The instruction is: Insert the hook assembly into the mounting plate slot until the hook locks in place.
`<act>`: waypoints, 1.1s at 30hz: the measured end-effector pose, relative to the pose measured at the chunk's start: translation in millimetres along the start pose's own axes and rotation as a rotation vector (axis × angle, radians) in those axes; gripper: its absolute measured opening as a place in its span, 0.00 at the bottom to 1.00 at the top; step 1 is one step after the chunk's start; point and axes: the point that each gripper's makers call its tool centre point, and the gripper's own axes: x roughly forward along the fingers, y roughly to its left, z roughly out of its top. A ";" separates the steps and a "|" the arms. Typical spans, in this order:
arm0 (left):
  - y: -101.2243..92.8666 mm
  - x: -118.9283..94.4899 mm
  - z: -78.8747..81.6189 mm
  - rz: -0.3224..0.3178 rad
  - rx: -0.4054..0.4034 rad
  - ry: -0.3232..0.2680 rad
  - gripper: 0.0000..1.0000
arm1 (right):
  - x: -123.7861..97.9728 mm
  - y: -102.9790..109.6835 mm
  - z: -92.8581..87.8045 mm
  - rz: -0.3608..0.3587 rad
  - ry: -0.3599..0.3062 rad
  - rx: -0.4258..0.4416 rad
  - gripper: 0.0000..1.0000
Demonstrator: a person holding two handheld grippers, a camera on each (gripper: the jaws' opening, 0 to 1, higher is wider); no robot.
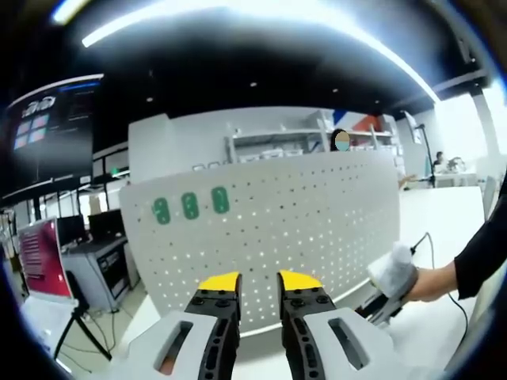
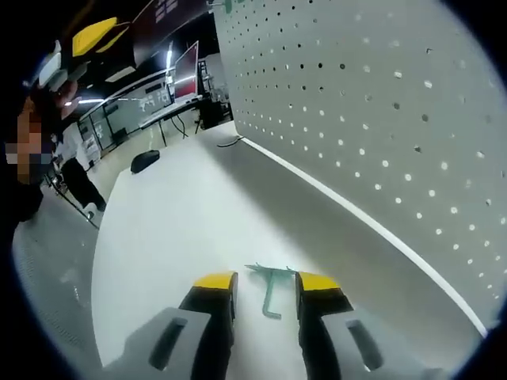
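Dark wall screen (image 1: 49, 127) at 10 o'clock, red monitor (image 1: 40, 257) at 8, shelving unit (image 1: 277, 145) at 12; black mouse-like object (image 2: 145, 161) on white table (image 2: 174, 229).

Left gripper (image 1: 258, 283), fingers (image 1: 219, 283) apart, before upright white pegboard (image 1: 317, 229) bearing three green hooks (image 1: 190, 206).

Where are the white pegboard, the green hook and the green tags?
White perforated pegboard panel (image 1: 317, 214): left gripper view, bare middle of its face.
Small green wire hook (image 2: 269, 294): right gripper view, its straight shank on the table.
Three green oval tags (image 1: 190, 206): left gripper view, the middle tag.
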 end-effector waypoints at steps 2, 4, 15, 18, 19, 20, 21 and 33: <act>1.1 0.1 -0.9 0.001 -0.001 0.002 0.18 | 1.8 2.7 1.0 0.005 0.002 -0.003 0.28; 1.4 0.0 -1.5 0.001 0.000 0.003 0.18 | 4.0 4.0 2.1 0.010 0.002 -0.004 0.28; 0.4 1.1 -4.9 -0.004 0.000 0.014 0.18 | 10.5 15.4 7.7 0.045 -0.013 -0.049 0.21; -0.4 1.7 -5.4 -0.008 0.002 0.015 0.18 | 10.9 17.6 7.6 0.050 -0.012 -0.057 0.17; -0.7 1.7 -5.4 -0.009 0.001 0.015 0.18 | 10.7 18.6 7.3 0.052 -0.011 -0.059 0.16; -1.2 1.8 -5.2 -0.011 0.001 0.015 0.18 | 10.6 19.9 7.0 0.056 -0.010 -0.066 0.15; -1.6 1.9 -5.1 -0.012 0.001 0.014 0.18 | 10.6 20.5 6.9 0.057 -0.010 -0.068 0.14; -3.8 2.1 -5.5 -0.019 -0.002 0.013 0.17 | 7.6 22.0 4.9 0.057 0.003 -0.090 0.12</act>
